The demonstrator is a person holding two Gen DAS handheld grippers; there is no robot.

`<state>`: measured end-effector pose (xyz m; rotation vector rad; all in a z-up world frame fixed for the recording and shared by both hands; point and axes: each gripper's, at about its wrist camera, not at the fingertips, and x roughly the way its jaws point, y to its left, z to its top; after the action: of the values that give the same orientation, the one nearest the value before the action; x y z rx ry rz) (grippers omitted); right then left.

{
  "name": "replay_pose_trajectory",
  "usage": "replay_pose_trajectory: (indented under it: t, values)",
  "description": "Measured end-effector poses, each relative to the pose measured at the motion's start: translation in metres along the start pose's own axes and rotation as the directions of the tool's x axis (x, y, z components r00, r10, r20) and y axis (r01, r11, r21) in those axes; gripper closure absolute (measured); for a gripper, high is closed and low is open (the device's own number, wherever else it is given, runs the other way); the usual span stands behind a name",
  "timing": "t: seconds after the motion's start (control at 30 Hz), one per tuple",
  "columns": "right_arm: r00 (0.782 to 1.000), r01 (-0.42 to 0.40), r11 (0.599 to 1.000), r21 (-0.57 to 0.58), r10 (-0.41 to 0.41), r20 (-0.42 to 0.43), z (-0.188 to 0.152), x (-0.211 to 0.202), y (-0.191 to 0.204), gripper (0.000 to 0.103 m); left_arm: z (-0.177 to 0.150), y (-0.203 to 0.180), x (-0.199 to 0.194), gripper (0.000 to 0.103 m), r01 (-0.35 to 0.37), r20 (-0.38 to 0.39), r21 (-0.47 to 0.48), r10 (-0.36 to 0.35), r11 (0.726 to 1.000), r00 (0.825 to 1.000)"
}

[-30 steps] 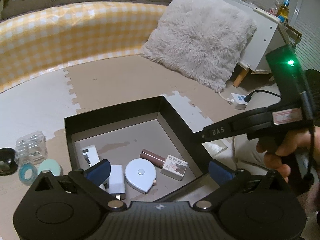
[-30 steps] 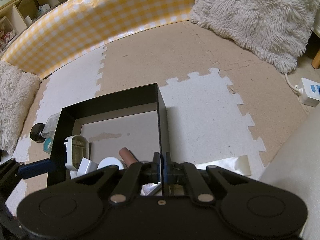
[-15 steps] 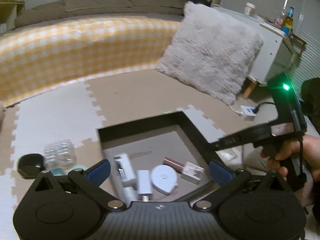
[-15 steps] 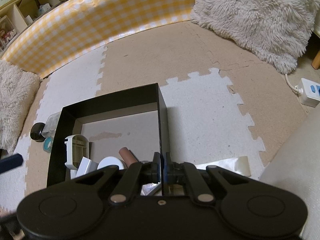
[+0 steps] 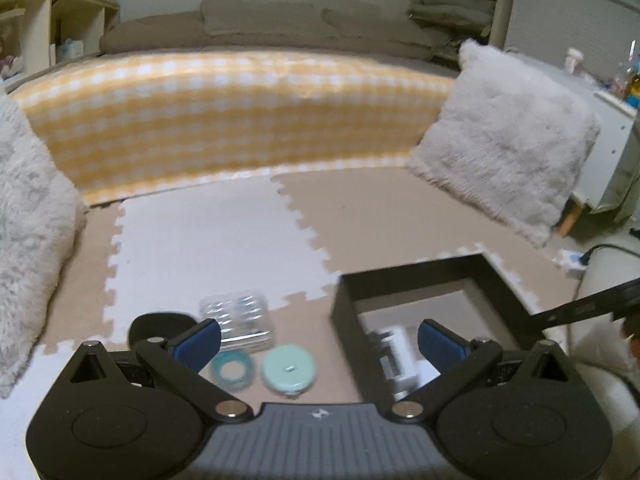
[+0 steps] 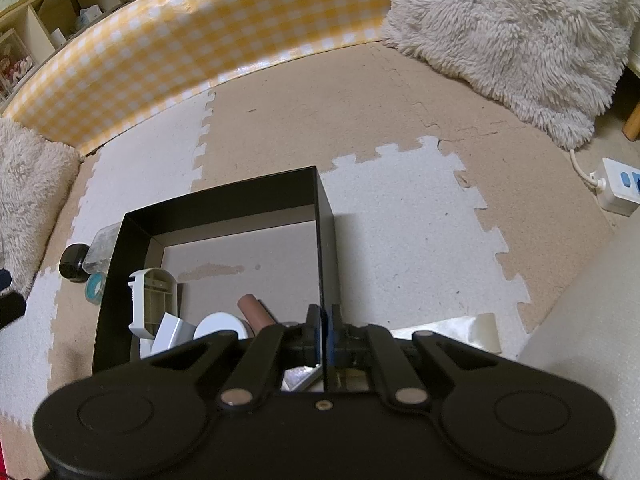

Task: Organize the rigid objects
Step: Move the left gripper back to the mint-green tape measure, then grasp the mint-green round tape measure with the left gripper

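Indoors, foam puzzle mat (image 5: 208, 240), gingham barrier (image 5: 240, 120), left gripper (image 5: 320, 340) wide, right gripper (image 6: 325, 330) clamping black box (image 6: 320, 208) wall

I see a matt black box (image 6: 224, 208) with a dull grey card floor, on rough foam mats (image 6: 408, 240). Beside it a clear glossy plastic case (image 5: 240, 314). Shaggy pillow (image 6: 508, 32); shiny checked vinyl barrier (image 6: 208, 32).

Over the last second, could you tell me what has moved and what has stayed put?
The left gripper, jaws open and empty, has swung away from over the black box toward the items on the mat beside it: the clear case, teal ring and mint disc. Nothing was picked up or released. The right gripper stays clamped on the box's wall; the box contents are unchanged.
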<state>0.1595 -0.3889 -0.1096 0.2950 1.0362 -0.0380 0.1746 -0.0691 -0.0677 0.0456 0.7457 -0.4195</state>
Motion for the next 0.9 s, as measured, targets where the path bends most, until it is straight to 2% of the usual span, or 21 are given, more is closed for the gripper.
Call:
replay_pose_trajectory:
  t: [0.23, 0.4, 0.53, 0.6, 0.67, 0.73, 0.8, 0.9]
  values:
    - [1.000, 0.001, 1.000, -0.002, -0.001, 0.000, 0.000, 0.000, 0.001, 0.099, -0.024, 0.020, 0.026, 0.000, -0.054, -0.063, 0.025, 0.056, 0.998, 0.996]
    - [1.000, 0.003, 1.000, -0.004, -0.003, -0.002, 0.000, 0.000, 0.001, 0.099, -0.038, 0.018, 0.041, 0.000, -0.032, -0.087, 0.067, 0.038, 0.997, 0.995]
    - [1.000, 0.003, 1.000, -0.003, -0.003, -0.003, 0.001, 0.000, 0.001, 0.099, -0.043, 0.016, 0.052, 0.000, 0.016, -0.109, 0.071, -0.008, 0.997, 0.994]
    - [1.000, 0.006, 1.000, -0.008, -0.006, -0.003, 0.001, 0.000, 0.002, 0.099, -0.045, 0.015, 0.056, 0.004, 0.044, -0.109, 0.069, -0.036, 0.997, 0.993]
    - [1.000, 0.009, 1.000, -0.012, -0.010, -0.003, 0.001, 0.000, 0.003, 0.099, -0.045, 0.014, 0.063, 0.026, 0.084, -0.128, 0.061, -0.076, 0.995, 0.989]
    - [1.000, 0.012, 1.000, -0.014, -0.012, -0.004, 0.001, 0.000, 0.003, 0.099, -0.048, 0.014, 0.071, 0.035, 0.113, -0.162, 0.043, -0.105, 0.993, 0.981]
    - [1.000, 0.012, 1.000, -0.014, -0.012, -0.004, 0.001, 0.000, 0.003, 0.100, -0.052, 0.014, 0.079, 0.035, 0.119, -0.184, 0.033, -0.111, 0.992, 0.977]
    - [1.000, 0.013, 1.000, -0.017, -0.013, -0.004, 0.001, 0.000, 0.003, 0.099, -0.058, 0.018, 0.087, 0.035, 0.093, -0.181, 0.032, -0.086, 0.995, 0.980]
